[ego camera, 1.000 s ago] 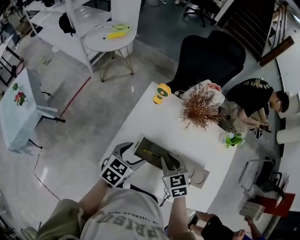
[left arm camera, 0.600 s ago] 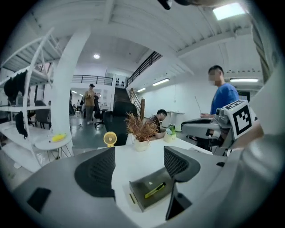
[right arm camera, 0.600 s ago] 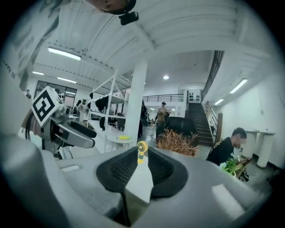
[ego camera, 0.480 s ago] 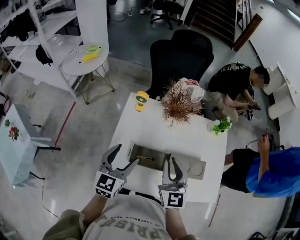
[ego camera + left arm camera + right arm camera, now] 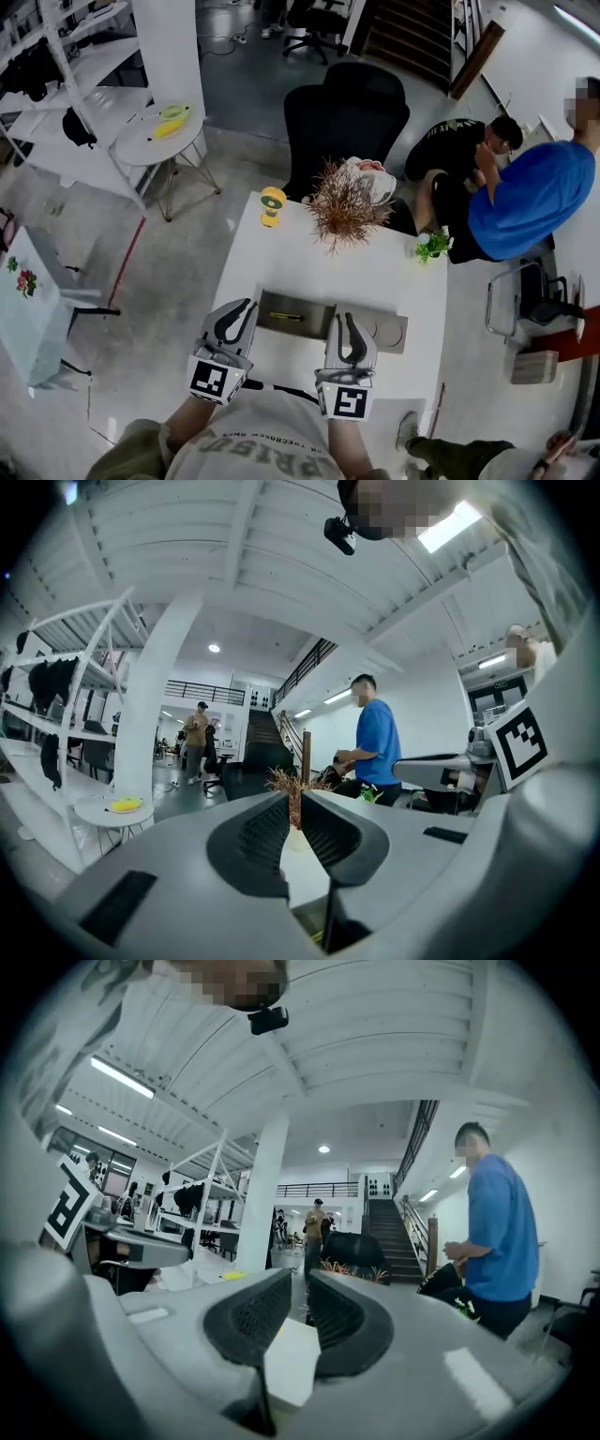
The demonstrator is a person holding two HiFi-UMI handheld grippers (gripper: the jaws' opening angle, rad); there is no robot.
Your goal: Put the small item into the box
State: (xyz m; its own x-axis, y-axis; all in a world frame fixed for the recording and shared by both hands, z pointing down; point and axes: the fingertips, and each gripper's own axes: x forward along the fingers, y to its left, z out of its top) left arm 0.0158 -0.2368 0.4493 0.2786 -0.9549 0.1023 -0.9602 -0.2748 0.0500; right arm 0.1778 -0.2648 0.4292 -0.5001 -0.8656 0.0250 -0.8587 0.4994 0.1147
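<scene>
Two claws, one box, two plants, one table.

Head cam is looking steeply down from high above the white table, w/ left gripper & right gripper at frame bottom. Gripper cams are riding close behind their jaws, looking level across the room. All 3 are sharing the dried plant & the person in blue.

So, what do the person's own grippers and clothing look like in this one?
The left gripper and right gripper match: light grey moulded bodies with curved fingers lined with dark, ribbed pads. Each carries a white cube printed with black square markers. The person wears a pale, short-sleeved T-shirt with dark lettering.
</scene>
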